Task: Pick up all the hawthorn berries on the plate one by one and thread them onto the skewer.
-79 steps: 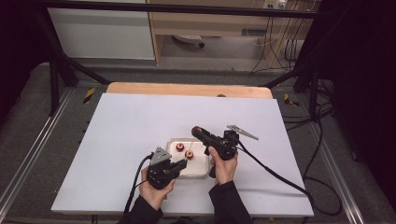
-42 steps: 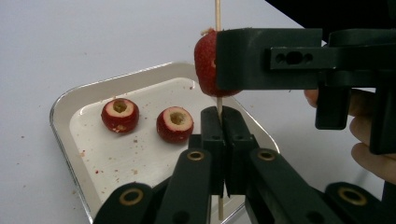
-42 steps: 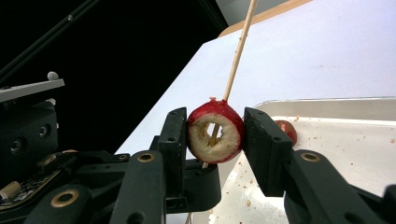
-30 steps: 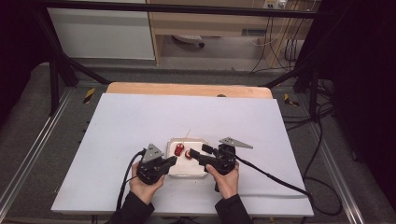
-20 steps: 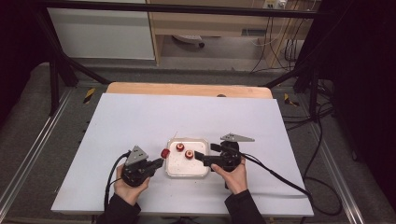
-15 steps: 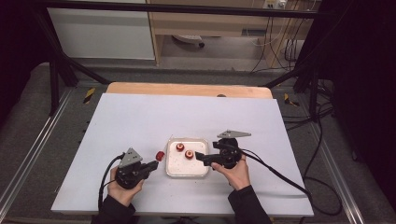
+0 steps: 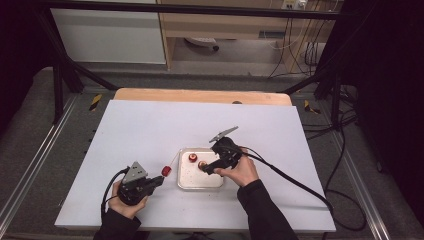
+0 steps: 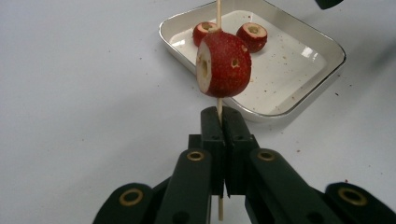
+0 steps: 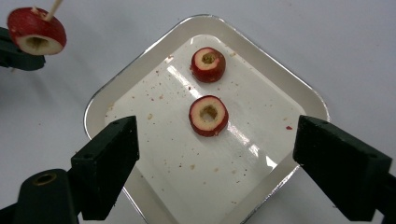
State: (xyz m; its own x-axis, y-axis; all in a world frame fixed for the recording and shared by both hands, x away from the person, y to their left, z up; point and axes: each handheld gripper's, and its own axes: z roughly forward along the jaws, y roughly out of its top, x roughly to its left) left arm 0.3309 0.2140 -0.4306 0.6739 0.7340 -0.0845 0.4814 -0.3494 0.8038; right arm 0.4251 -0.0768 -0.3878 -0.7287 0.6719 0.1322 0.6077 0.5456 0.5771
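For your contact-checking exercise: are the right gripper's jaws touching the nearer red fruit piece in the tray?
Apart. In the right gripper view the right gripper stands open, its jaws wide on either side of the fruit piece, bare tray between.

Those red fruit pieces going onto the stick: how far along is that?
One fruit piece is already threaded on the skewer, which the left gripper clamps. Two cored pieces remain in the tray. The right gripper hovers open over them, apparently about to pick one.

A white table [image 7: 150, 130] carries a shallow metal tray [image 7: 186, 181] near its front.
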